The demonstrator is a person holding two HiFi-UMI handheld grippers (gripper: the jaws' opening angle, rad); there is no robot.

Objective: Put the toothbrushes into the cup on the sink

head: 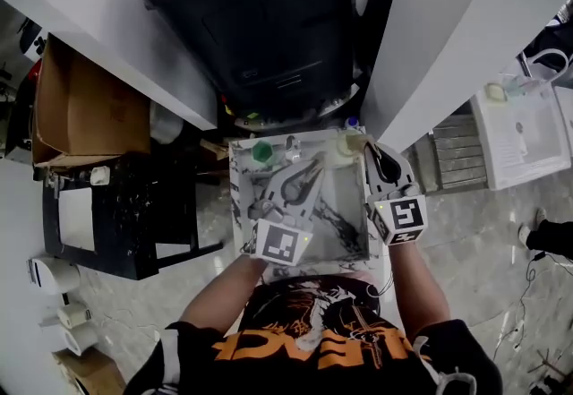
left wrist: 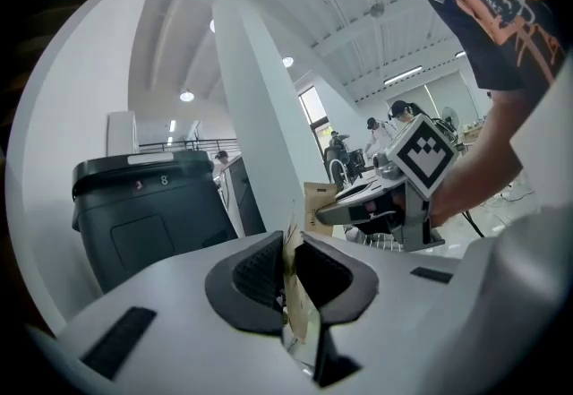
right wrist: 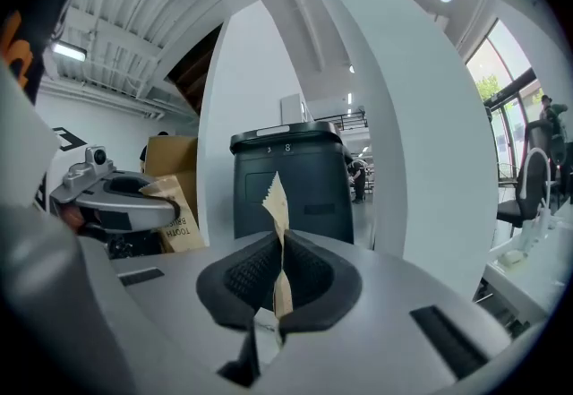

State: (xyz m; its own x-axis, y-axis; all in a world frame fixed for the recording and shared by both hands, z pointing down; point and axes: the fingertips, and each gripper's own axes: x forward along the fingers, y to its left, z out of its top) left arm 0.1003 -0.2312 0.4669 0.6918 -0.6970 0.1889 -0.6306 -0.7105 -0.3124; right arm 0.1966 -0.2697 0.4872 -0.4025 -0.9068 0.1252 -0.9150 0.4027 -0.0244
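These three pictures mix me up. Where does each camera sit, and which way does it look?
Head view: on the person's head, looking steeply down at the sink; forearms, shirt, left gripper and right gripper show.
Left gripper view: on the left gripper, looking along its fingers, shut on a paper packet; the person's arm shows right.
Right gripper view: on the right gripper, along its fingers, shut on a paper packet; shirt at left edge.
Shared: both gripper views see the black bin.
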